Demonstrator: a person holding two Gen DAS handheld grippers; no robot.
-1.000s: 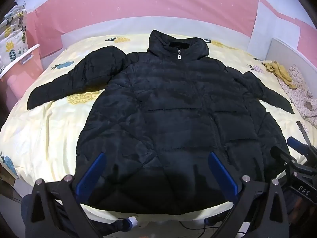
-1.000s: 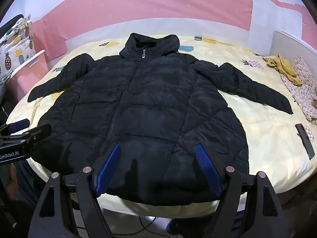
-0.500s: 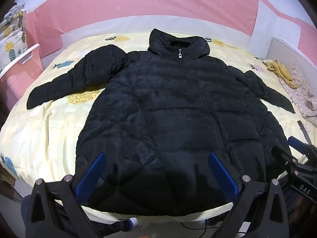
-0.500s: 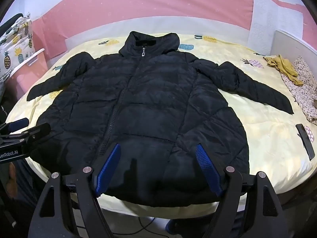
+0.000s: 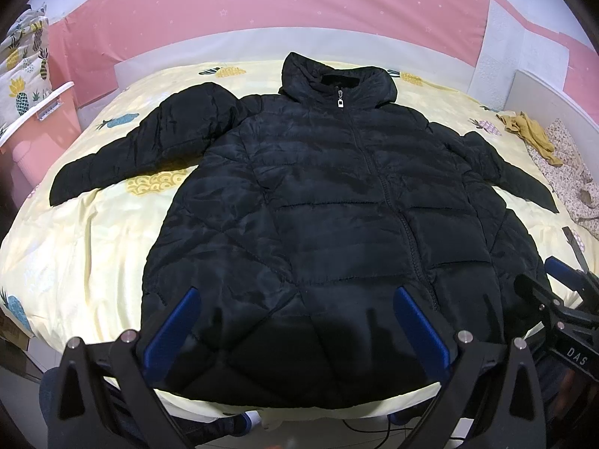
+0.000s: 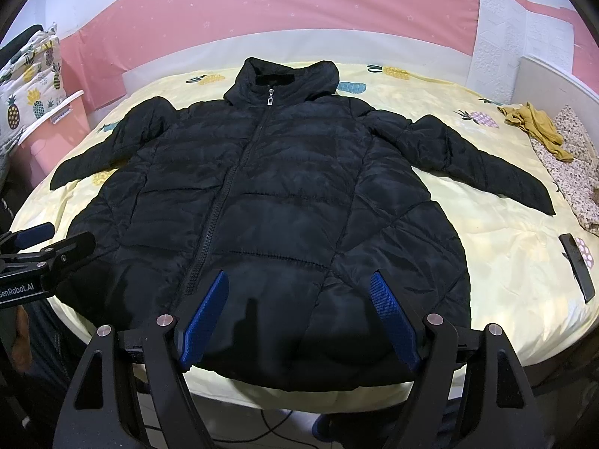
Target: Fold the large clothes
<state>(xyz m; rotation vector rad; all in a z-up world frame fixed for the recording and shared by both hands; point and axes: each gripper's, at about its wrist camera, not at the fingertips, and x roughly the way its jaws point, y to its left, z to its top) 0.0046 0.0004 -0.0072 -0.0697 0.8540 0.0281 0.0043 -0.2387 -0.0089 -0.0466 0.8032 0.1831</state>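
Observation:
A large black puffer jacket (image 5: 329, 224) lies flat, front up and zipped, on the yellow pineapple-print bed (image 5: 75, 247), both sleeves spread out; it also shows in the right wrist view (image 6: 269, 202). My left gripper (image 5: 295, 295) is open and empty, held above the jacket's hem near the bed's front edge. My right gripper (image 6: 299, 280) is open and empty above the hem too. Each gripper shows at the edge of the other's view: the right one (image 5: 550, 280), the left one (image 6: 48, 239).
A mustard cloth (image 6: 535, 127) and a floral fabric (image 6: 576, 172) lie at the bed's right side. A dark flat remote-like object (image 6: 576, 265) lies on the sheet right of the jacket. A pink nightstand (image 5: 41, 119) stands left. Cables lie on the floor below.
Both views have shifted only slightly; the jacket lies the same and both grippers stay open.

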